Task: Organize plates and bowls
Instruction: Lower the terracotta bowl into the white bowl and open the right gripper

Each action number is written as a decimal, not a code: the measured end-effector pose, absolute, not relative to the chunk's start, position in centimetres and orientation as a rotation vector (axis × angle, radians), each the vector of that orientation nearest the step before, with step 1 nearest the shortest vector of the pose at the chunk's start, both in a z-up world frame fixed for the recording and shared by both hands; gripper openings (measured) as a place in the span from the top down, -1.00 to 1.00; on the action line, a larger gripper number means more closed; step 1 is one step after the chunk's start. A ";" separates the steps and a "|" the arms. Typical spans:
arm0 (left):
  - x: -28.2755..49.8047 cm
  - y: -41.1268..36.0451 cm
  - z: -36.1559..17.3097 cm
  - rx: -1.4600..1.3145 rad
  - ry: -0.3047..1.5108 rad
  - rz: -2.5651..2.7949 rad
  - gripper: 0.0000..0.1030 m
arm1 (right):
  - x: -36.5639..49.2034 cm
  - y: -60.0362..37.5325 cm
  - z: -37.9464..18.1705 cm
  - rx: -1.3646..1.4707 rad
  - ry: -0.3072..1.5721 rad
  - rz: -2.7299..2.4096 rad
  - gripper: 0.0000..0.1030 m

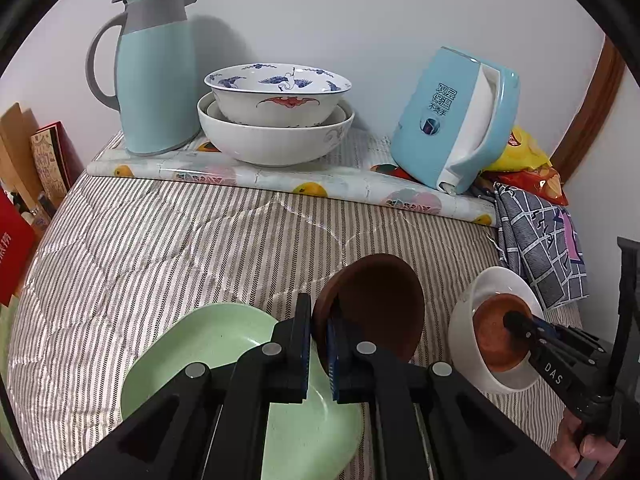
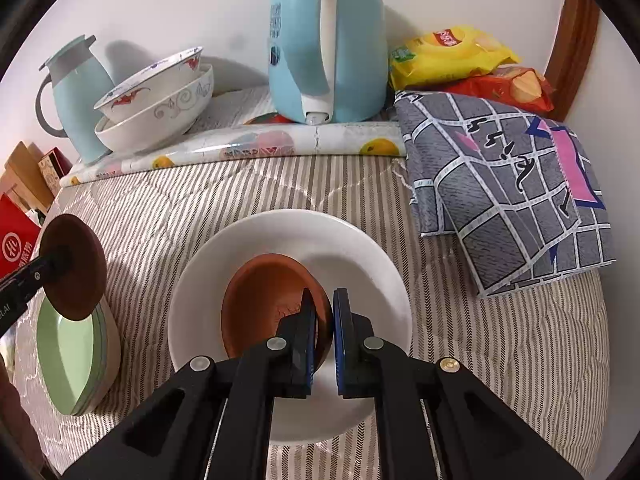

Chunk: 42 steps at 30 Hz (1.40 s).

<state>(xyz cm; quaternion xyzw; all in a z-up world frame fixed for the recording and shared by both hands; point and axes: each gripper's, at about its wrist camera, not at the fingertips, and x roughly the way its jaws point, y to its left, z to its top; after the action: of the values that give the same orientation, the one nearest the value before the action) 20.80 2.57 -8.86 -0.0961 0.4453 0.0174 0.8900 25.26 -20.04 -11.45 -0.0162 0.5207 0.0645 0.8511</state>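
Right gripper clamped on brown saucer rim inside white bowl below it. Left gripper pinches dark saucer edge-on above green plate. Thin rim grips: either could pivot, slip, chip.

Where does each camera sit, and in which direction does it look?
Left wrist: on the left gripper, looking forward and down at its held brown dish over the green plate; a hand shows.
Right wrist: on the right gripper, looking down at its terracotta dish in the white bowl.
Shared: both dishes, stacked bowls, kettle.
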 end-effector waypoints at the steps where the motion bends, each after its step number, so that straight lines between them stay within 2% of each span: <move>1: 20.9 2.6 -8.9 -0.201 0.925 0.036 0.85 | 25.3 -19.9 -11.6 -0.035 1.101 0.135 0.84; 14: 21.2 2.7 -9.5 -0.198 0.938 0.030 0.85 | 26.4 -19.6 -12.7 -0.094 1.142 0.111 0.84; 23: 21.3 2.6 -9.8 -0.198 0.948 0.031 0.85 | 26.7 -18.8 -13.5 -0.148 1.164 0.117 0.74; 26: 21.1 2.5 -9.7 -0.196 0.945 0.029 0.85 | 26.7 -18.6 -13.5 -0.170 1.158 0.101 0.70; 28: 20.9 2.5 -9.6 -0.195 0.942 0.028 0.85 | 26.5 -18.6 -13.3 -0.166 1.145 0.096 0.48; 30: 20.8 2.5 -9.5 -0.194 0.940 0.027 0.85 | 26.3 -18.4 -13.1 -0.163 1.139 0.114 0.40; 42: 19.7 1.5 -8.1 -0.180 0.920 0.016 0.85 | 24.2 -19.0 -10.1 -0.113 1.063 0.127 0.30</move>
<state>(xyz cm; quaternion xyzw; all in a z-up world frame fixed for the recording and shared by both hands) 19.70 1.47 -8.05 -0.0868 0.4435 0.0077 0.8920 24.18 -19.03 -10.12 -0.0540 0.5062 0.0605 0.8586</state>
